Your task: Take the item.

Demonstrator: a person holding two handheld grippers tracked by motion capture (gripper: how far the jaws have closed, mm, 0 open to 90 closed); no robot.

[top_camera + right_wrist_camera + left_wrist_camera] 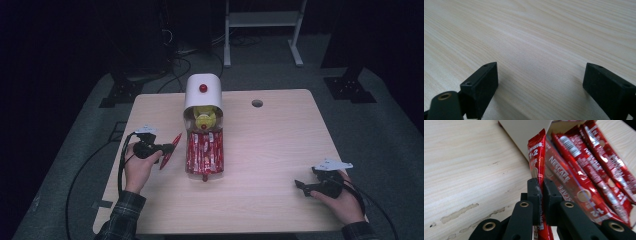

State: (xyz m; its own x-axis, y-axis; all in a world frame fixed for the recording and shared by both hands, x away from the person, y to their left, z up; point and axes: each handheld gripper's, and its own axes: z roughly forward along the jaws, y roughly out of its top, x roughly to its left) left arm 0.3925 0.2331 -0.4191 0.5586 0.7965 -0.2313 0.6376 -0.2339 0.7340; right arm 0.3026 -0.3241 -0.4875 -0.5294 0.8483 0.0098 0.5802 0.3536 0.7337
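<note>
A white dispenser box (203, 91) with a red knob stands at the table's far middle. Its clear tray (204, 152) in front holds several red coffee stick packets (596, 157). My left gripper (167, 148) hovers just left of the tray, shut on one red stick packet (170, 151), which slants up and down through the jaws. In the left gripper view that packet (537, 152) stands upright between the pads, beside the tray's packets. My right gripper (302, 187) rests low at the table's right front, open, with bare wood between its fingers (482, 86).
The light wooden table (270, 145) has a round cable hole (257, 103) at the back. Cables trail off the left edge to the floor. A white frame (262, 30) and black stands sit on the grey floor behind.
</note>
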